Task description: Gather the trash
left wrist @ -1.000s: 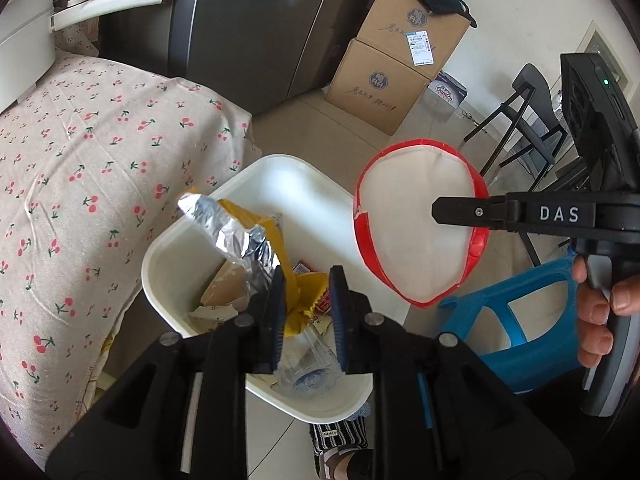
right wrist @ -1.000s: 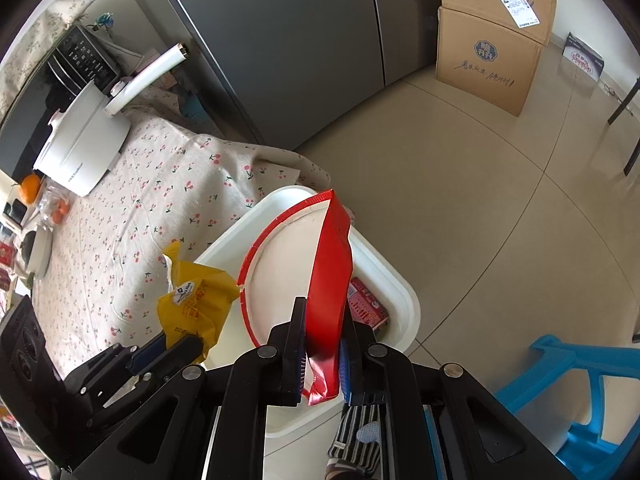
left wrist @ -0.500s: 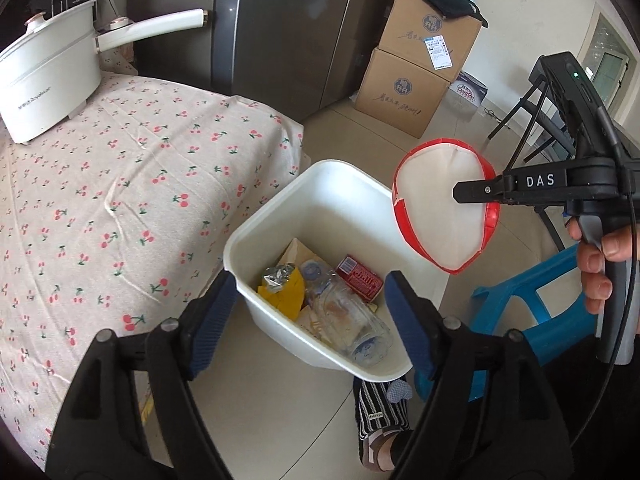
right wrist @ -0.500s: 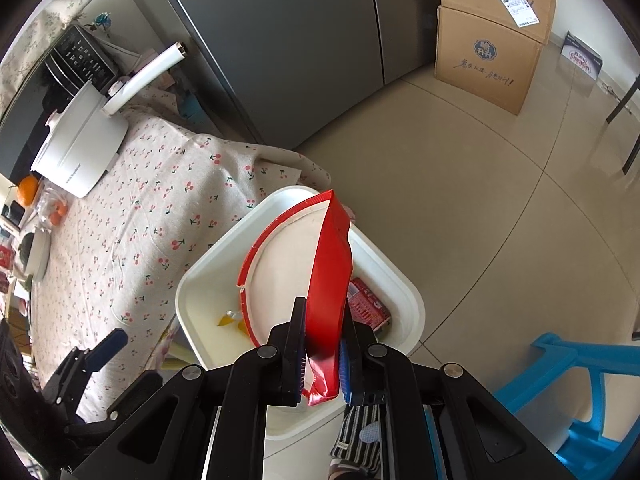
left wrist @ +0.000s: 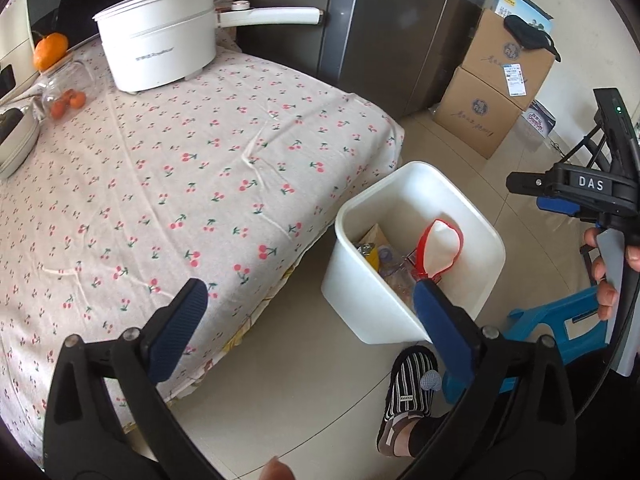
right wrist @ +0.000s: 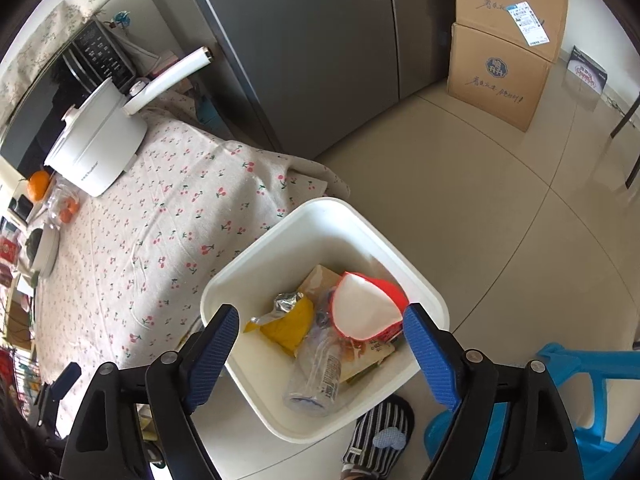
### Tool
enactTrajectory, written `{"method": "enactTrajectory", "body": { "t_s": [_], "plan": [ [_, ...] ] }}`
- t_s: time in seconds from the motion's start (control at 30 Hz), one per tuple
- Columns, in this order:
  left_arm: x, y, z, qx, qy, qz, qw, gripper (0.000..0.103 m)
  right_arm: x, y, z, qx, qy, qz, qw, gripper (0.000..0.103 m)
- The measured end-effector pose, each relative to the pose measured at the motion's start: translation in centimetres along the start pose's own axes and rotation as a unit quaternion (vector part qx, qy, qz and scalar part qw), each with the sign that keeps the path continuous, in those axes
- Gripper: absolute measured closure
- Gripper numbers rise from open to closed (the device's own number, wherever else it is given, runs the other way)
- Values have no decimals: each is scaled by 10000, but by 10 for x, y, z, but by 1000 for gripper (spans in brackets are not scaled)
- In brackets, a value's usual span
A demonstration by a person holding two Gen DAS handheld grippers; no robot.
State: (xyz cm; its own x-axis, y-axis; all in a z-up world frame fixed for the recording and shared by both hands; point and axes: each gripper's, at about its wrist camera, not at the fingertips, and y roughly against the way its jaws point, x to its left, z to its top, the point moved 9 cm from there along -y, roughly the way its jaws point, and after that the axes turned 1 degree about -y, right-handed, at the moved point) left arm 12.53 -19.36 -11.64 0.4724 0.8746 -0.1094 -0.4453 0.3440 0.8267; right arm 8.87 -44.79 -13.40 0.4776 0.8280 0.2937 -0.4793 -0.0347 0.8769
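Since half a second ago the red-rimmed paper bowl (right wrist: 362, 314) has left the right gripper (right wrist: 322, 344) and now lies inside the white bin (right wrist: 256, 264), tilted on top of the other trash. Both sets of jaws, which were clamped a second ago, are opening at this moment and nothing sits between the pads of either one. Going left to right in the right wrist view: a white electric pot (right wrist: 100, 146) stands on a table under a cherry-print tablecloth (right wrist: 168, 216); an orange (right wrist: 39, 185) sits just beside the pot. The bin stands on the tiled floor just beside the table's edge. Inside it, from left to right, are a yellow snack bag (right wrist: 288, 324) with a foil lining, a clear plastic bottle (right wrist: 316, 368) lying on its side, and the bowl against the bin's right wall. The right gripper's blue pads hang above the bin, one at its left rim and one at its right rim, with the trash well below them. A striped slipper (right wrist: 380, 436) shows under the bin, and a blue plastic stool (right wrist: 592, 392) is at far right. In the left wrist view the left gripper (left wrist: 308, 320) has drawn back from the bin toward the table: its left pad is over the tablecloth, its right pad over the bin's near rim. The yellow bag it held a second ago lies in the bin.
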Motion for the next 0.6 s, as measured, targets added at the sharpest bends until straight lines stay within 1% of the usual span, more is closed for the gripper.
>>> {"method": "enactTrajectory", "body": {
  "t_s": [0.03, 0.07, 0.13, 0.2, 0.33, 0.5, 0.6],
  "plan": [
    [8, 3, -3, 12, 90, 142, 9999, 1, 6, 3, -1, -46, 81, 25, 10000, 11],
    [14, 7, -6, -17, 198, 227, 9995, 1, 13, 8, -3, -108, 158, 67, 9998, 10],
    [26, 14, -11, -101, 439, 242, 9987, 1, 28, 17, -7, -229, 349, 194, 9989, 9],
    [36, 22, -17, -150, 670, 266, 9973, 1, 44, 29, -11, -401, 618, 224, 9970, 0],
    [54, 41, -24, -283, 932, 497, 9940, 1, 72, 54, -25, -812, 1132, 172, 9901, 0],
    [69, 72, -26, -583, 988, 931, 9890, 1, 106, 76, -56, -1137, 1618, 238, 9800, 0],
    [75, 88, -29, -800, 1047, 1014, 9861, 1, 123, 84, -73, -1290, 1769, 304, 9753, 0]
  ]
}}
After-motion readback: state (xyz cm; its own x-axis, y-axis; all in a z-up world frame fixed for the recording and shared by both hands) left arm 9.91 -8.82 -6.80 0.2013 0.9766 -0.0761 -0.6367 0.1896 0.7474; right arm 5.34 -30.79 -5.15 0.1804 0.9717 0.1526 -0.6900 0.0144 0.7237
